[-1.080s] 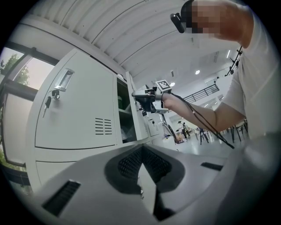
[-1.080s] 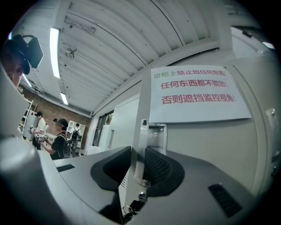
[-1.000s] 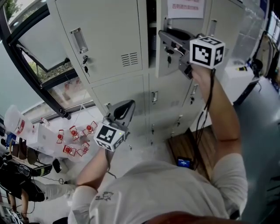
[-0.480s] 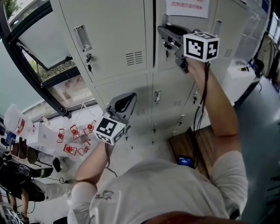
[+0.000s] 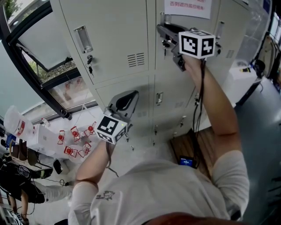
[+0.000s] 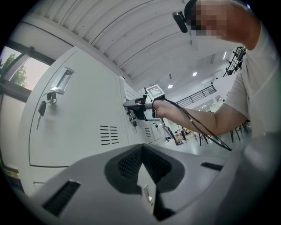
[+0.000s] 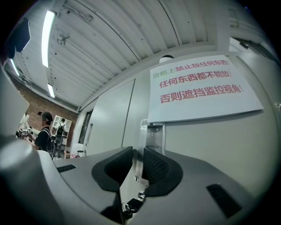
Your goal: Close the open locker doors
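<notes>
The upper middle locker door (image 5: 169, 66), with a paper sign (image 5: 186, 8) taped on it, now lies about flush with the door (image 5: 109, 35) to its left. My right gripper (image 5: 163, 31) is at that door's chrome handle (image 7: 151, 136). Its jaws have just been closing, and the pads now pinch the handle's left edge (image 7: 138, 151). A key hangs under the handle. My left gripper (image 5: 131, 94) hangs lower, in front of the lower lockers, shut and holding nothing. From the left gripper (image 6: 142, 147) view, the right gripper (image 6: 131, 105) shows against the locker row.
The left door has a handle (image 5: 83, 38) and a key (image 5: 90, 59) in its lock. A tilted window (image 5: 39, 44) is at the left, with red-and-white pieces (image 5: 74, 138) below it. A wooden board holding a small device (image 5: 185, 161) lies at the locker foot. A white box (image 5: 239, 74) stands at the right.
The middle door has swung shut with my right gripper on it, and the dark gap beside it is gone. The left gripper has risen a little.
</notes>
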Demonstrator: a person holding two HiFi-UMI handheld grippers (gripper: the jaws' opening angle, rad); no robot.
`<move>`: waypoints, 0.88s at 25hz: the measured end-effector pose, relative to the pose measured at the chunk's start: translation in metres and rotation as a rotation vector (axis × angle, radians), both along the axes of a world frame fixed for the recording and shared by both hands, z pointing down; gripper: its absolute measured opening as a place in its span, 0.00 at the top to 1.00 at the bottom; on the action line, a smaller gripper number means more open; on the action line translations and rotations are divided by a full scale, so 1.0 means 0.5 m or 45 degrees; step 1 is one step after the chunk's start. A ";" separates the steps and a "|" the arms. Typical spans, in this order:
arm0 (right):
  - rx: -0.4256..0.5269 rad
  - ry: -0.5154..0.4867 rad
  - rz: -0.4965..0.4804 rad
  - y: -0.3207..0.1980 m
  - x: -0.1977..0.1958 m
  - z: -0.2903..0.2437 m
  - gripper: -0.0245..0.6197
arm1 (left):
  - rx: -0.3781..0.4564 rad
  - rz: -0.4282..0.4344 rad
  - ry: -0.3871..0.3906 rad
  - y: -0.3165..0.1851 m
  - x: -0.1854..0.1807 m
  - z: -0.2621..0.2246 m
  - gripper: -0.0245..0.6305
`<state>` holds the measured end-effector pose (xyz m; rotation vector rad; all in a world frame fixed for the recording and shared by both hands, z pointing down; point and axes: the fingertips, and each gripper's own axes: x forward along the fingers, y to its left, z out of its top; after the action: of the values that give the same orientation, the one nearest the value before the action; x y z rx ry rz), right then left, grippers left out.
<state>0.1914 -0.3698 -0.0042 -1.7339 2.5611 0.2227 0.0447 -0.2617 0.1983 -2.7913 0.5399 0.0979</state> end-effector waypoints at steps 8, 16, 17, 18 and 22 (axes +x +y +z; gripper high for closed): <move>0.011 0.003 0.046 -0.011 0.001 -0.001 0.84 | -0.006 0.000 0.004 -0.011 0.000 0.004 0.96; 0.036 0.021 0.061 -0.011 0.000 0.002 0.84 | -0.017 0.002 0.000 -0.013 0.011 0.008 0.96; 0.040 0.027 0.061 -0.010 -0.002 0.002 0.84 | -0.019 0.000 0.000 -0.014 0.011 0.008 0.96; 0.044 0.033 0.060 -0.007 -0.003 0.002 0.83 | -0.022 -0.003 -0.001 -0.013 0.011 0.008 0.96; 0.083 0.066 0.061 0.008 -0.011 0.004 0.79 | -0.033 -0.017 -0.002 -0.012 0.011 0.015 0.96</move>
<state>0.1860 -0.3660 -0.0021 -1.7911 2.5185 0.3535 0.0502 -0.2680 0.2057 -2.8125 0.5629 0.0863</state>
